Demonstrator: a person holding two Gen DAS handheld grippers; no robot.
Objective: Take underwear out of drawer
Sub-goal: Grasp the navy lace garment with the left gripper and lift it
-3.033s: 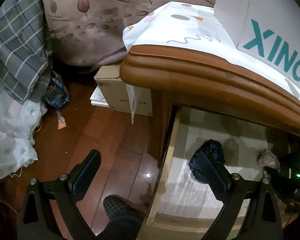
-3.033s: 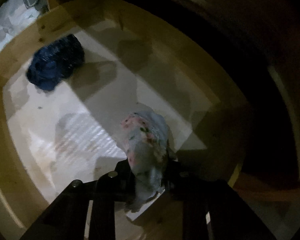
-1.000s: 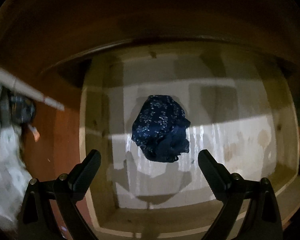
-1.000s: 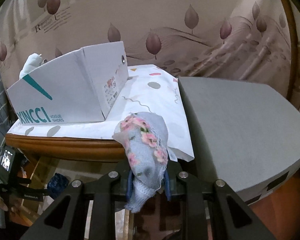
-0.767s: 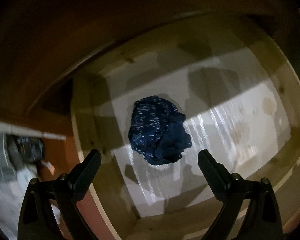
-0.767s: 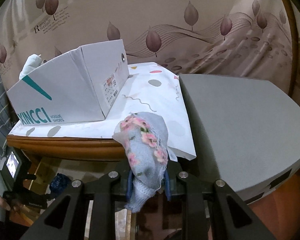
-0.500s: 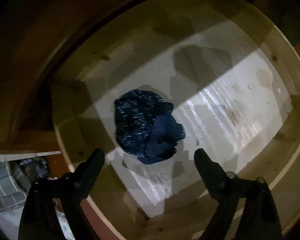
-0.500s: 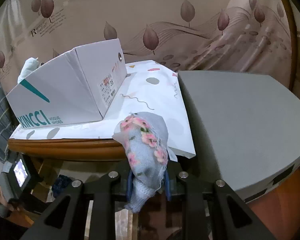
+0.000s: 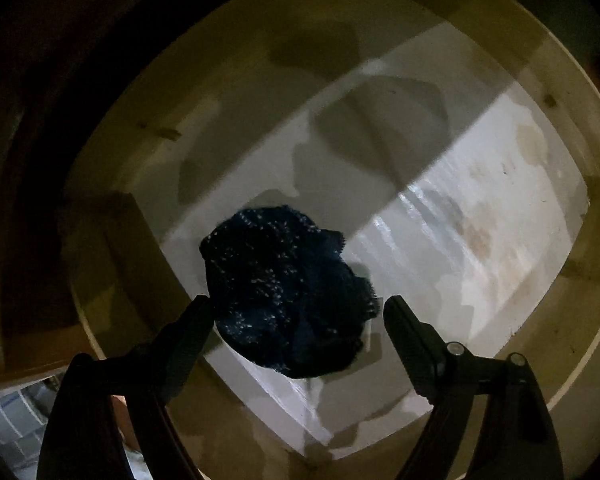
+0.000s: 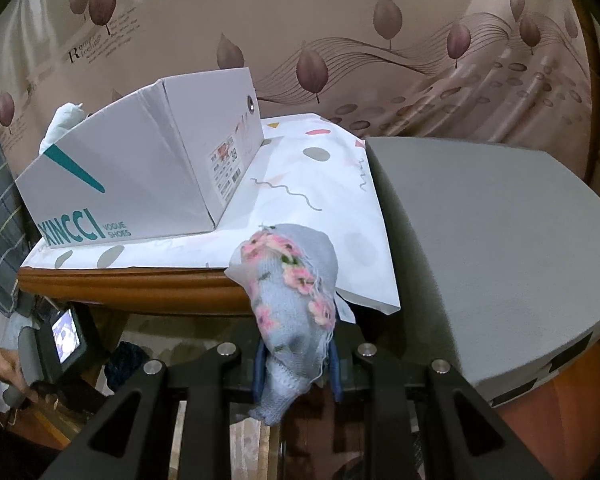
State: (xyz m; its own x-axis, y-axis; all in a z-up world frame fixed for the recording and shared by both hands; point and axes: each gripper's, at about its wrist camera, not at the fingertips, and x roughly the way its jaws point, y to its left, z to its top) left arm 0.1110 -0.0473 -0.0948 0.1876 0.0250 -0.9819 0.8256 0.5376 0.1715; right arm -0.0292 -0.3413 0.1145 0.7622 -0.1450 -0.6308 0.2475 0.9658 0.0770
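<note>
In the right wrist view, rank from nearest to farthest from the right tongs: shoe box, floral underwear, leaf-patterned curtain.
1. floral underwear, clamped in the right tongs, centre.
2. shoe box, on the patterned cloth, upper left.
3. leaf-patterned curtain, behind everything, along the top.

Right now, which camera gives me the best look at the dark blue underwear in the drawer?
Left wrist: the dark blue underwear lies in full view between the closing left gripper. Right wrist shows only a dim sliver under the tabletop.
</note>
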